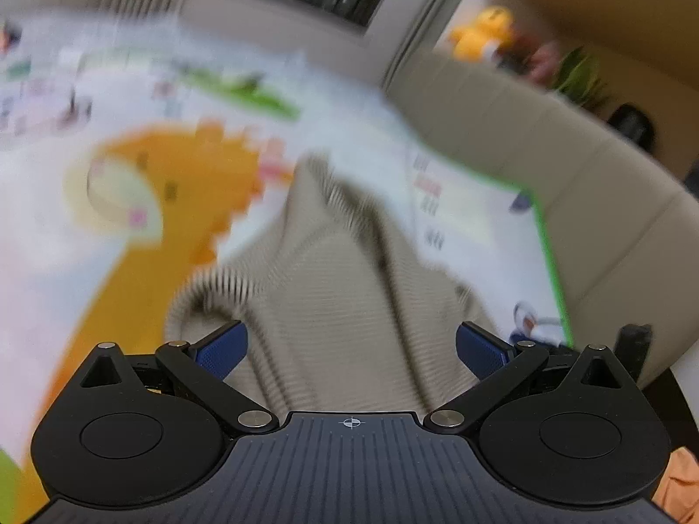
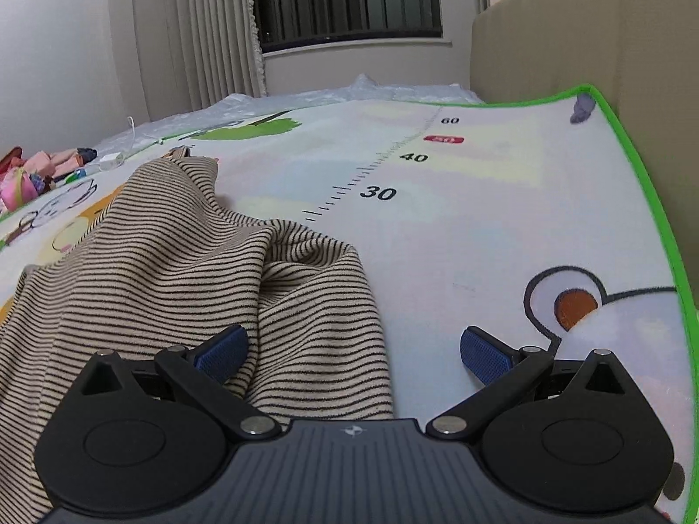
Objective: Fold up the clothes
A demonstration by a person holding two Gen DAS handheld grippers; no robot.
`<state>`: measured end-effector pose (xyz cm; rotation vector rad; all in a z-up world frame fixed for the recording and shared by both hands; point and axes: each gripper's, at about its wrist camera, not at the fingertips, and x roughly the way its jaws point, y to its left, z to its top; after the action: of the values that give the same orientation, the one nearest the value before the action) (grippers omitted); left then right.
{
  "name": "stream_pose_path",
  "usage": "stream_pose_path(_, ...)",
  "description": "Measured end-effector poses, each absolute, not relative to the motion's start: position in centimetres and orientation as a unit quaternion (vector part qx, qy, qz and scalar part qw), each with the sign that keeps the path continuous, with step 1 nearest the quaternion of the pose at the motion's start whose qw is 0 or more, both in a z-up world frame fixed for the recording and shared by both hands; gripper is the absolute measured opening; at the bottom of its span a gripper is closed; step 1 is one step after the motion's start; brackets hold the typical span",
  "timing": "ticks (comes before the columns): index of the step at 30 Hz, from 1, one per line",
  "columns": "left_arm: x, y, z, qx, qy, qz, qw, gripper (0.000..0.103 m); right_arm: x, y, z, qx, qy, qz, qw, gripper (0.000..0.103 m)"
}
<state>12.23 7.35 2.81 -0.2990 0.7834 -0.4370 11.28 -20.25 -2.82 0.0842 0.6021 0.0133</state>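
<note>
Both grippers, left (image 1: 351,345) and right (image 2: 354,349), gape wide and hold nothing above a green-edged cartoon play mat (image 2: 502,227); the crumpled beige black-striped knit top (image 2: 183,270) lies on it beneath them.

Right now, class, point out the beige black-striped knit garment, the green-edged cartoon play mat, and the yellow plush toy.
Striped garment (image 2: 174,270), right wrist view, rumpled middle.
Play mat (image 2: 480,218), right wrist view, bare printed surface.
Yellow plush toy (image 1: 480,30), left wrist view, blurred body.
</note>
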Motion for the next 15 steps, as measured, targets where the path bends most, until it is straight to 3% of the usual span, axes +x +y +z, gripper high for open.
stream_pose_path(2, 13.1, 7.1, 1.3, -0.146, 0.411, -0.201, 0.877, 0.103, 11.1, -20.4, -2.9, 0.044, 0.291, 0.008, 0.956, 0.103)
stream_pose_path(10, 17.3, 4.9, 0.0, -0.227, 0.41, -0.276, 0.839, 0.103, 11.3, -20.4, -3.0, 0.043, 0.285, 0.01, 0.958, 0.103)
stream_pose_path(15, 20.2, 13.1, 3.3, -0.378, 0.34, -0.241, 0.827, 0.103, 11.2, -20.2, -3.0, 0.036, 0.285, 0.002, 0.958, 0.103)
